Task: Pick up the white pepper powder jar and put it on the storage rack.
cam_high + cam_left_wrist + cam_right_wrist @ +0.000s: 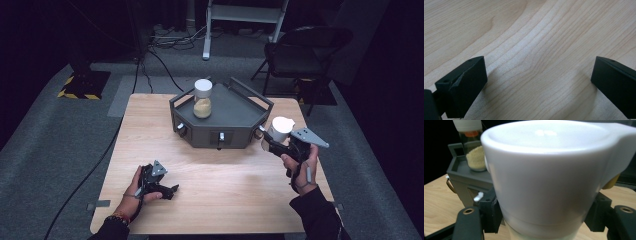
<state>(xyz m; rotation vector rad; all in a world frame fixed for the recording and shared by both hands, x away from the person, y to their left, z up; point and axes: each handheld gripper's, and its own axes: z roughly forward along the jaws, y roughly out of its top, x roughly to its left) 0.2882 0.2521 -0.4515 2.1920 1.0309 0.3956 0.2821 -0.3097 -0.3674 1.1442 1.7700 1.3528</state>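
Your right gripper point(272, 141) is pinching a white-capped jar point(278, 131) beside the grey tray point(240, 112) — its contents are hidden (cap crowding the lens). Your left gripper point(167, 191) is resting spread on the table point(220, 175). A grain jar point(202, 99) is standing in the tray.

Bright tabletop, dark surroundings, blurred close-ups.

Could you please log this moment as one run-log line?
left gripper: open, over table | right gripper: shut on white-capped container | jar: on grey tray
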